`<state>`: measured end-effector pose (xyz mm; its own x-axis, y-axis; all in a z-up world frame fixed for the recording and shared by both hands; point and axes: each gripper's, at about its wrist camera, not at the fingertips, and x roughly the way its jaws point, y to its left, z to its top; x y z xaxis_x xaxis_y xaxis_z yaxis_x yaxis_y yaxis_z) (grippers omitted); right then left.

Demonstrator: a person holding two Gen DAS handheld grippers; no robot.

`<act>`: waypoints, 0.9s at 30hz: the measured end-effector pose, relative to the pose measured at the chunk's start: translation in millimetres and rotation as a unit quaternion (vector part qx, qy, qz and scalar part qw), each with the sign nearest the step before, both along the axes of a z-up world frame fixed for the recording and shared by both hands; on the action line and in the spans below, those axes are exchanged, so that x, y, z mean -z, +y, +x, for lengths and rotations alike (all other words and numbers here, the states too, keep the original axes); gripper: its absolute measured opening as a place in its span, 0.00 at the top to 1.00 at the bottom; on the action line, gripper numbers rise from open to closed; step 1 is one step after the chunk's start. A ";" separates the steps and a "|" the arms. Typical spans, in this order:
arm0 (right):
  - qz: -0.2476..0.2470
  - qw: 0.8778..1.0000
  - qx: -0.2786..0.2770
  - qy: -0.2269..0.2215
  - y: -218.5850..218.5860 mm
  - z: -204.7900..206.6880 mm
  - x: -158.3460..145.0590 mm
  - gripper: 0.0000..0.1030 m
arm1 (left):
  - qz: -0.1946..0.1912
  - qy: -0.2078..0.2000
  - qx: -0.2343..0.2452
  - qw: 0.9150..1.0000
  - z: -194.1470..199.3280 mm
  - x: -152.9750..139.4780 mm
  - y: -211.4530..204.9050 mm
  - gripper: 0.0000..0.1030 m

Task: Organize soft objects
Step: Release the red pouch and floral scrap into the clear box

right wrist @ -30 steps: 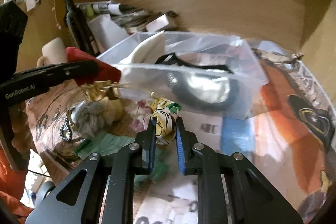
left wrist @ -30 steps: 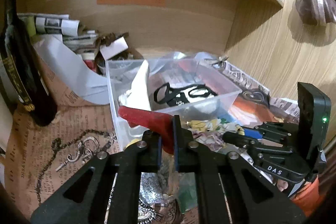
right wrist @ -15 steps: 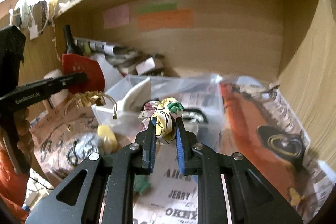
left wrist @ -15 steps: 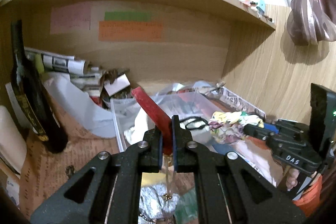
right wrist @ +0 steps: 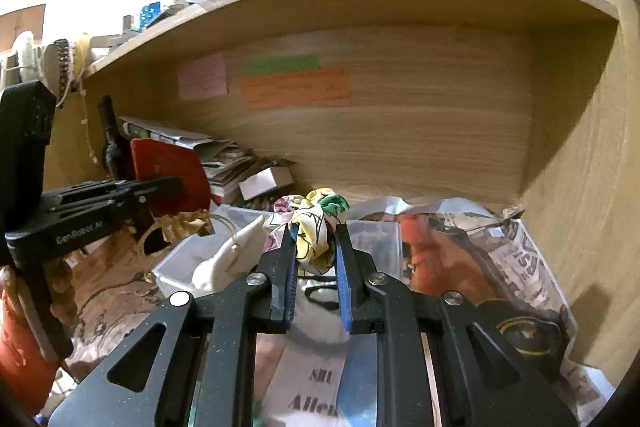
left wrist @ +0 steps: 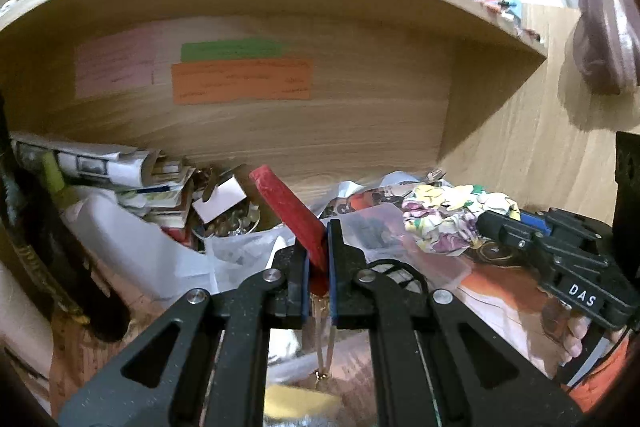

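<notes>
Left wrist view: we see our left gripper [left wrist: 318, 255] pinching a flat red pouch [left wrist: 289, 211] between its blue pads, the pouch slanting up and to the left above the clutter. A thin gold cord [left wrist: 325, 347] hangs down from it below the jaws. To the right, our right gripper [left wrist: 486, 223] is clamped on a crumpled floral cloth [left wrist: 440, 217], held in the air over a clear plastic bin [left wrist: 384, 227].

In the right wrist view we see the same floral cloth squeezed between the 2 blue pads [right wrist: 343, 291], bunched up above the fingertips. Directly beneath it sits the clear plastic bin, which holds a white soft item [right wrist: 224, 259] leaning against its left wall and a black looped strap [right wrist: 320, 297] on the bottom. The rest of the contents are blurred by the plastic, and we cannot tell what they are.

The bin stands on printed newspaper [right wrist: 520, 267] inside a wooden shelf alcove [right wrist: 440, 147]. Behind it, at the back left, lie stacked papers [right wrist: 224, 159] and a dark bottle [right wrist: 110, 143]. On the back wall are 3 coloured notes: pink [right wrist: 202, 75], green [right wrist: 282, 63] and orange [right wrist: 296, 89].
</notes>
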<state>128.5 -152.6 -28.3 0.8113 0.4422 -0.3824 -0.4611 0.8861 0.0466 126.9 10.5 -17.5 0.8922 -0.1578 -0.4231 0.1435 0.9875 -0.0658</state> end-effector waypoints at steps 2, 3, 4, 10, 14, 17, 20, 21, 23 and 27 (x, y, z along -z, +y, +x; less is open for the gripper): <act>-0.002 1.000 0.002 0.006 2.2 8.5 3.1 0.85 | 0.004 0.008 0.002 1.000 12.7 3.4 -3.7 0.94; -0.002 1.000 0.002 0.010 2.5 11.8 4.4 0.85 | 0.006 0.013 0.002 1.000 19.2 6.5 -5.5 0.94; -0.003 1.000 0.002 0.014 3.6 15.5 6.4 0.85 | 0.007 0.019 0.003 1.000 24.4 9.3 -6.3 0.94; -0.008 0.999 0.000 0.047 9.2 38.3 22.3 0.85 | 0.000 0.065 0.014 0.998 54.9 32.1 -13.3 0.94; -0.025 0.997 -0.001 0.071 17.5 51.1 38.3 0.85 | -0.007 0.098 0.021 0.995 69.0 48.9 -15.0 0.94; -0.038 0.996 0.001 0.086 22.9 57.7 49.3 0.85 | -0.004 0.119 0.026 0.993 76.2 60.5 -17.5 0.94; -0.053 0.994 0.000 0.097 26.7 63.0 58.3 0.84 | 0.004 0.126 0.024 0.992 78.1 64.6 -16.4 0.94; -0.056 0.993 0.000 0.099 27.9 63.8 60.0 0.82 | 0.005 0.129 0.024 0.991 78.5 65.6 -16.9 0.94; -0.061 0.993 0.003 0.103 29.1 64.6 63.3 0.82 | 0.003 0.134 0.025 0.991 78.6 67.5 -16.5 0.92; -0.074 0.992 0.006 0.106 31.3 62.0 66.6 0.75 | -0.001 0.144 0.026 0.989 78.2 71.8 -14.8 0.84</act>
<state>190.6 -121.3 -94.9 0.7110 0.3594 -0.6044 -0.4443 0.8958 0.0100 205.1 -4.3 -89.3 0.7249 -0.2024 -0.6584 0.1694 0.9789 -0.1143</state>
